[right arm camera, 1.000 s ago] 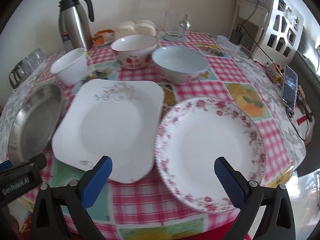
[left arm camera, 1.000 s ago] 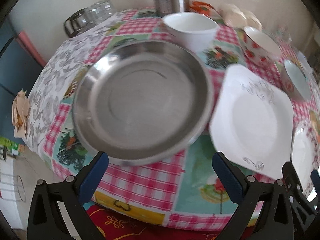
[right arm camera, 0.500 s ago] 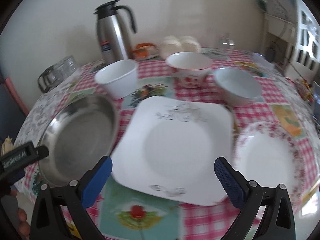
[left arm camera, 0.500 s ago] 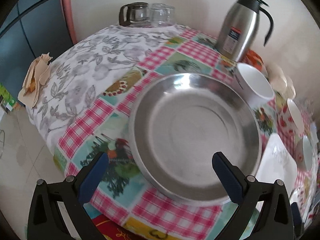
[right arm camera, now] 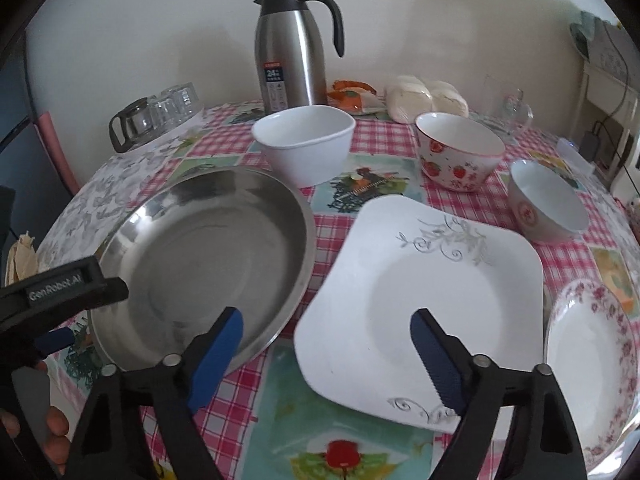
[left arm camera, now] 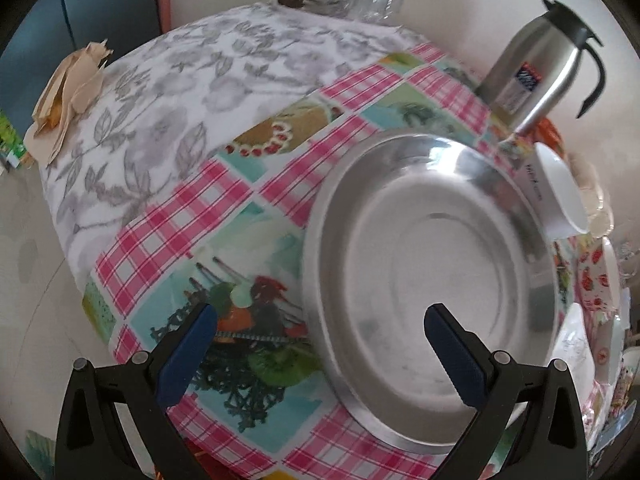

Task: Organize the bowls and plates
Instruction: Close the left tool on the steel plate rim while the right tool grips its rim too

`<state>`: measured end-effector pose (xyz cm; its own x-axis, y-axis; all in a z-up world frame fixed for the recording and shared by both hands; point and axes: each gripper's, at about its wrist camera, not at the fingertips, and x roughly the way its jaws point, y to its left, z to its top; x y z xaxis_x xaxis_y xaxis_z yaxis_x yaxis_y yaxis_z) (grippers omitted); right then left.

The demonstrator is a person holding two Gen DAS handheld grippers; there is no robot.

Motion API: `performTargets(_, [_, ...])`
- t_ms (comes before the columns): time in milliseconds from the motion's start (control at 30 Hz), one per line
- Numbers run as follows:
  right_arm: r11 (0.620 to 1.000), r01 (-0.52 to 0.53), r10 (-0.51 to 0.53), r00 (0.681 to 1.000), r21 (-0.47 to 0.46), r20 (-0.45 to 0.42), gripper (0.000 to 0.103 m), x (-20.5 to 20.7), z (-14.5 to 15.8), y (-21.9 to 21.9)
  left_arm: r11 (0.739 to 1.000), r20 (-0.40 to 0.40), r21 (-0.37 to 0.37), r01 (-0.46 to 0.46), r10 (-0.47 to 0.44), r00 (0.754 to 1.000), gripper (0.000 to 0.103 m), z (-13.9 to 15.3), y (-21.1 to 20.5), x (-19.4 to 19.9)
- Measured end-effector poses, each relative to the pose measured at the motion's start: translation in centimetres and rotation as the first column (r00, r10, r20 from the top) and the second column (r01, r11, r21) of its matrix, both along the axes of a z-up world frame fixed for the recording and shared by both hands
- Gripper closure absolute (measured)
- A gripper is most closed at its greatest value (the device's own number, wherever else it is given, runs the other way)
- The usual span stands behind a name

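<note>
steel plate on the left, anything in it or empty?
Empty. Both wrist views show the steel plate with a bare, shiny inside, flat on the tablecloth, nothing stacked in it.

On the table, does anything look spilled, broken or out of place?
Nothing stands out. The steel pan, square plate, flowered plate and three bowls sit flat and empty on the tablecloth. No spills or chips show.
</note>
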<state>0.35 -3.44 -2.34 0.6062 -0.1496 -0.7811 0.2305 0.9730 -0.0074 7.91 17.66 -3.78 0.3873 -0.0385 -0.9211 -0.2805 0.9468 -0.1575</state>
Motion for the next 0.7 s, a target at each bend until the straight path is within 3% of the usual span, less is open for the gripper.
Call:
performTargets(133, [1.0, -0.012, 0.012, 1.0, -0.01, 0.004, 0.021, 0.3, 0.0, 0.3, 1.0, -0.017, -0.021, -0.021, 0.021, 1.0, 0.003, -0.7, 0.7, 0.0])
performTargets(233, [1.0, -0.012, 0.013, 1.0, -0.014, 0.005, 0.022, 0.6, 0.0, 0.3, 1.0, -0.034, 0.006, -0.018, 0.018, 0.999, 0.018, -1.1, 0.8, 0.0])
performTargets(300, [1.0, -0.01, 0.01, 1.0, -0.015, 0.007, 0.022, 0.6, 0.0, 0.3, 1.0, -0.027, 0.012, -0.002, 0.002, 1.0, 0.037, -1.0, 0.7, -0.2])
performTargets(400, [1.0, -0.01, 0.01, 1.0, -0.016, 0.015, 0.022, 0.7, 0.1, 0.2, 0.998, -0.035, 0.063, 0.019, -0.017, 0.999, 0.052, -1.0, 0.3, -0.4])
performTargets(567, [1.0, -0.019, 0.02, 1.0, -0.017, 0.023, 0.025, 1.0, 0.2, 0.4, 0.998, -0.031, 0.062, 0.009, -0.007, 0.999, 0.07, -0.9, 0.8, -0.5])
performTargets(700, [0.999, -0.04, 0.04, 0.999, 0.004, 0.027, 0.033, 1.6, 0.1, 0.6, 0.998, -0.032, 0.056, 0.007, -0.006, 0.999, 0.071, -0.8, 1.2, -1.0])
